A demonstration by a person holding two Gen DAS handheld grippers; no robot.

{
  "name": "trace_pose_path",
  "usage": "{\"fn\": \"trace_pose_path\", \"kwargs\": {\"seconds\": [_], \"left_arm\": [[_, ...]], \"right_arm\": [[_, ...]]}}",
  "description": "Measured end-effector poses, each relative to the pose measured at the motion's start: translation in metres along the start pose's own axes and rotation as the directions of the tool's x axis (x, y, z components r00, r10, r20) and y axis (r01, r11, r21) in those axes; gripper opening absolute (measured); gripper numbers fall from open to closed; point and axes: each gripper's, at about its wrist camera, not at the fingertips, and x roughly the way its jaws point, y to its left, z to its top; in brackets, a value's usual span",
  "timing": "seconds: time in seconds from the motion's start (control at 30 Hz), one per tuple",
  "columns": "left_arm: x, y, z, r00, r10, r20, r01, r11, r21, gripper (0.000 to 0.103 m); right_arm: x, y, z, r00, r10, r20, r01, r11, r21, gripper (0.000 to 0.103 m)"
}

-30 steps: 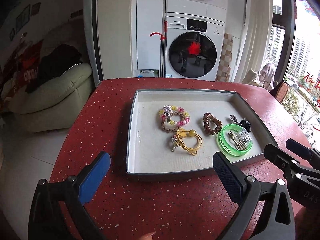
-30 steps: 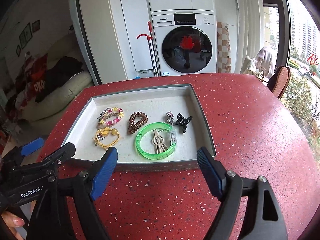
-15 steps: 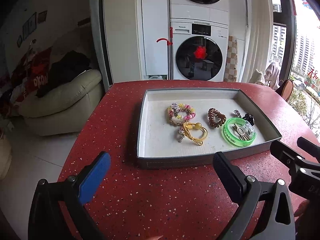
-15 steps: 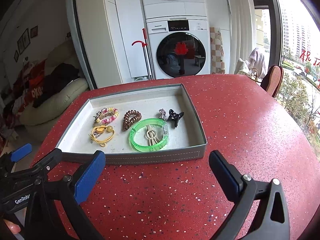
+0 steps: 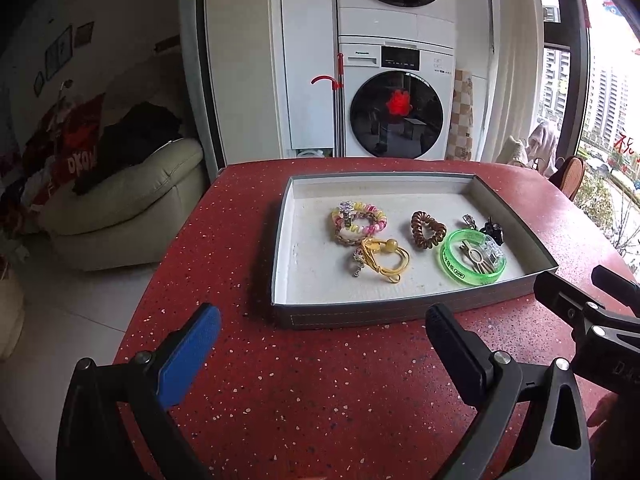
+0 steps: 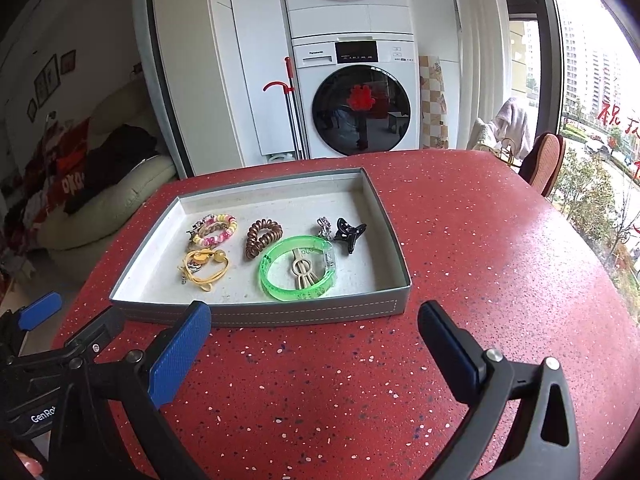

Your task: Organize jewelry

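Note:
A grey tray (image 5: 400,312) (image 6: 280,314) with a white floor sits on the red speckled table. In it lie a pink-and-yellow coil bracelet (image 5: 359,222) (image 6: 214,230), a yellow hair tie with a bead (image 5: 384,260) (image 6: 204,266), a brown coil tie (image 5: 427,229) (image 6: 262,237), a green bangle (image 5: 472,261) (image 6: 298,274) around a beige clip, and a black claw clip (image 5: 493,230) (image 6: 349,233). My left gripper (image 5: 320,340) and right gripper (image 6: 316,334) hover open and empty on the near side of the tray.
A cream sofa (image 5: 120,196) with dark and red clothes stands off the table's left edge. Stacked washing machines (image 5: 396,96) are behind the table. A wicker chair (image 6: 546,162) stands by the window at right. Bare red table lies right of the tray.
Both grippers have drawn back from the tray, which now sits farther off in both views. The right gripper's jaws have spread wider. Nothing in the tray moved.

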Motion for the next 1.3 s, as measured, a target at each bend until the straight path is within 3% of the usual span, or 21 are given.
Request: {"fn": "trace_pose_path", "kwargs": {"seconds": [1.3], "left_arm": [[-0.001, 0.001, -0.002, 1.000, 0.004, -0.008, -0.004, 1.000, -0.006, 0.103]], "right_arm": [[-0.009, 0.011, 0.005, 0.999, -0.025, 0.024, 0.026, 0.997, -0.072, 0.103]]}}
